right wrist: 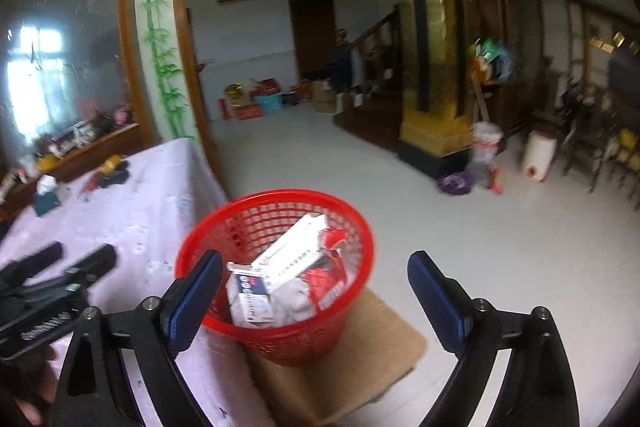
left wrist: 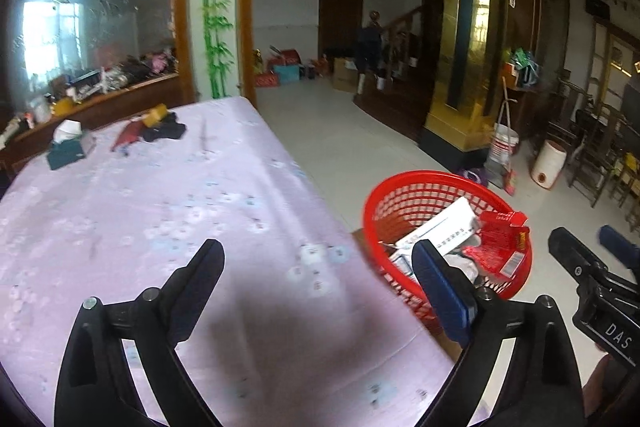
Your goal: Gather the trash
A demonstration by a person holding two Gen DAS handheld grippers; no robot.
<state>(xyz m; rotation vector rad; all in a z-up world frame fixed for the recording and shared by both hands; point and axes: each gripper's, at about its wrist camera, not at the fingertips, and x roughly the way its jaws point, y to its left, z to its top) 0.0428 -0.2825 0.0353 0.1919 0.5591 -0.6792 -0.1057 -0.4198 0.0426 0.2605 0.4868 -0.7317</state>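
- Bench (left wrist: 168, 195): soft lilac floral cloth; teal tissue box (left wrist: 66, 147) and dark cloth pile (left wrist: 164, 131) at the far end.
- Left hand-held gripper (left wrist: 316, 267): jaws spread, nothing between them.
- Red plastic lattice basket (right wrist: 276, 331): beside the bench edge on brown cardboard (right wrist: 372, 347), holding crumpled cartons and wrappers.
- Right hand-held gripper (right wrist: 316, 279): spread, empty, over the basket.
- Risk: light basket may tip if clipped.

The tablecloth (left wrist: 200, 211) lies bare nearby. The basket (right wrist: 276, 199) stands open-topped beside the table edge. A tissue box (left wrist: 68, 147) sits far off.
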